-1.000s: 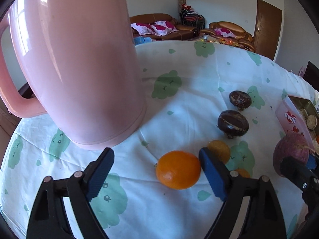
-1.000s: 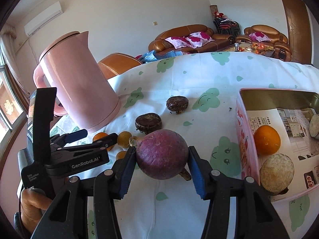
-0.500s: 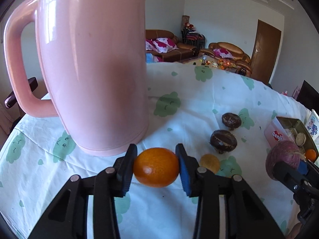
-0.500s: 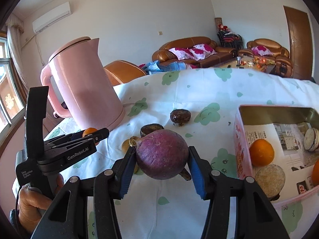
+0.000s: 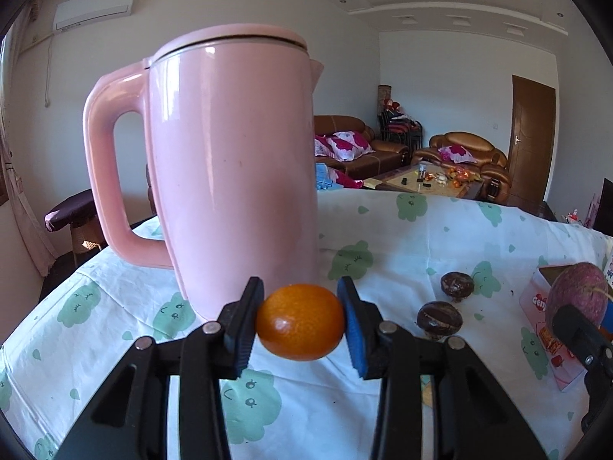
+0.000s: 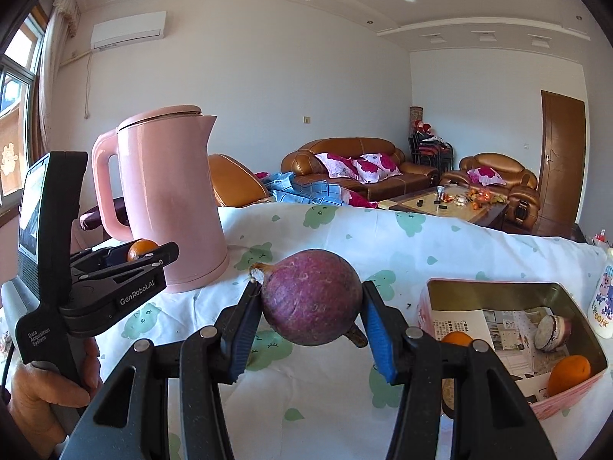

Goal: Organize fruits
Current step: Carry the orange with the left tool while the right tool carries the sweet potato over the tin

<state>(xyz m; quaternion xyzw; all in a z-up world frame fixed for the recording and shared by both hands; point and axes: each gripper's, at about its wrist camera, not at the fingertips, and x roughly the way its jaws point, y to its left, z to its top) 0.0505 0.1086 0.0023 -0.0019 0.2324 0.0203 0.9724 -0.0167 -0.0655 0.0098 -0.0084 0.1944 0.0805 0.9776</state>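
My left gripper (image 5: 300, 322) is shut on an orange (image 5: 300, 322), held above the tablecloth in front of the pink kettle (image 5: 230, 168). In the right wrist view, my right gripper (image 6: 311, 316) is shut on a round purple fruit (image 6: 312, 297) with a dry stem, lifted clear of the table. That purple fruit (image 5: 576, 293) also shows at the right edge of the left wrist view. The left gripper (image 6: 151, 253) with its orange (image 6: 141, 248) appears at the left of the right wrist view. Two dark brown fruits (image 5: 439, 316) (image 5: 456, 285) lie on the cloth.
A pink tin box (image 6: 494, 287) at the right holds oranges (image 6: 569, 373) and a pale round item (image 6: 551, 332). A white bottle (image 6: 604, 299) stands beside it. The kettle (image 6: 168, 199) stands at the table's left. A hand (image 6: 42, 387) holds the left gripper's handle.
The left jaws closed on the orange and lifted it off the cloth. Both grippers rose and tipped up toward level, so more of the room shows. The purple fruit stayed gripped.
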